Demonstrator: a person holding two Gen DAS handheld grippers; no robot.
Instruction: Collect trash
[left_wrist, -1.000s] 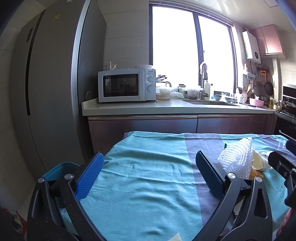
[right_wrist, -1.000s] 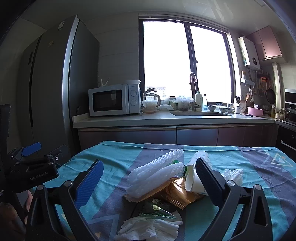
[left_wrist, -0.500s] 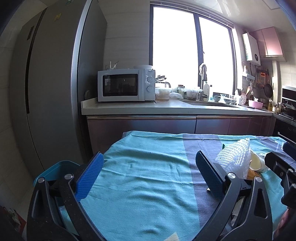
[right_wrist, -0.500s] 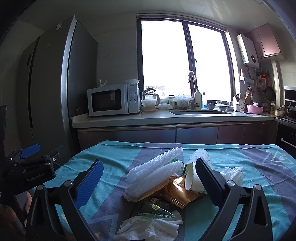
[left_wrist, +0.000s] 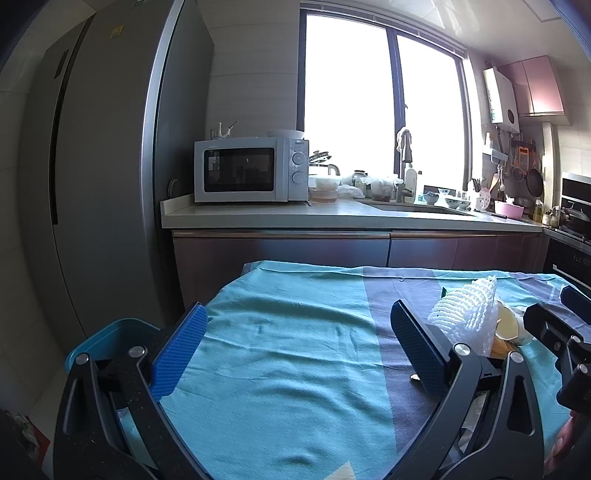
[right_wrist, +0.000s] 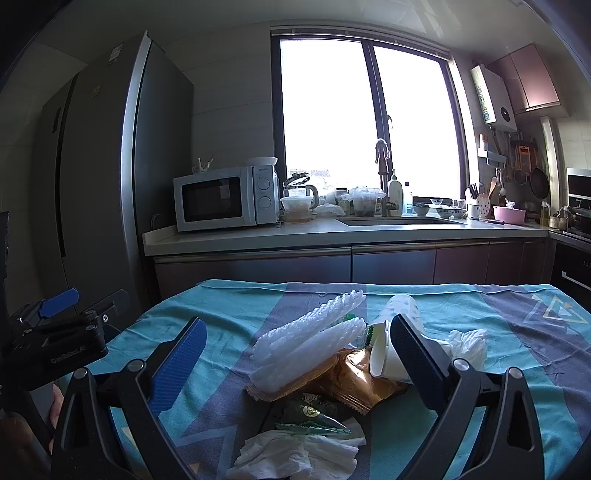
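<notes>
Trash sits heaped mid-table on the teal cloth (right_wrist: 229, 314): white foam netting (right_wrist: 306, 339) atop a gold wrapper (right_wrist: 351, 384), paper cup (right_wrist: 388, 354) on its side touching both, dark green packet (right_wrist: 310, 413) and crumpled tissue (right_wrist: 291, 450) nearest the camera, another tissue (right_wrist: 467, 343) further right. Right gripper (right_wrist: 295, 365) hovers over the heap, claw spread wide, holding nothing. Left gripper (left_wrist: 295, 350) likewise spread and empty over bare cloth, blue bin (left_wrist: 110, 339) just beside it off the table edge. Judgement: take one piece at a time, starting with the netting on top; it is light and springy, so close fully. Avoid pinching the cloth.
</notes>
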